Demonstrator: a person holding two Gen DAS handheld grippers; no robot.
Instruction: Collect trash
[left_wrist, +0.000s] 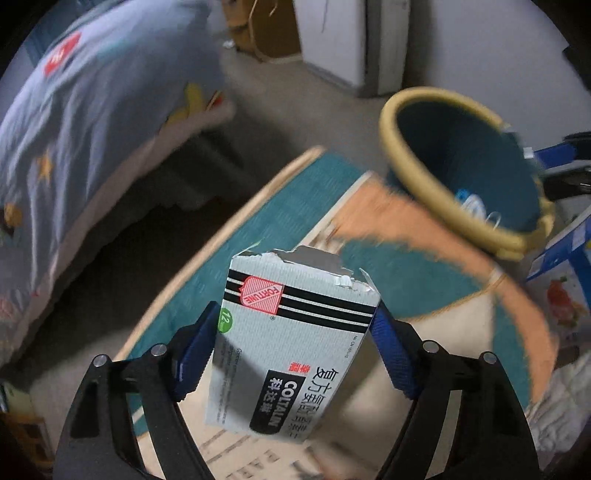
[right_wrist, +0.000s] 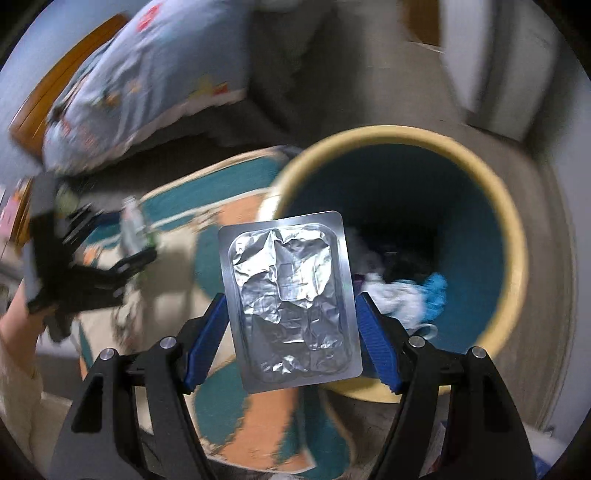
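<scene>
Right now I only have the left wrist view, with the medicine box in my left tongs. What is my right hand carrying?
Observer: The right tongs are shut on a silver foil blister pack.
Operator: How does that side stand relative to the bin?
Observer: The pack is held near the rim of the bin, and the right camera looks straight down into its opening.
Operator: I only see a bit of white and blue inside. What is in there?
Observer: Crumpled white trash and a blue piece lie at the bottom.
Operator: Can that view see my left side?
Observer: Yes, blurred, over the rug at the far left.
</scene>
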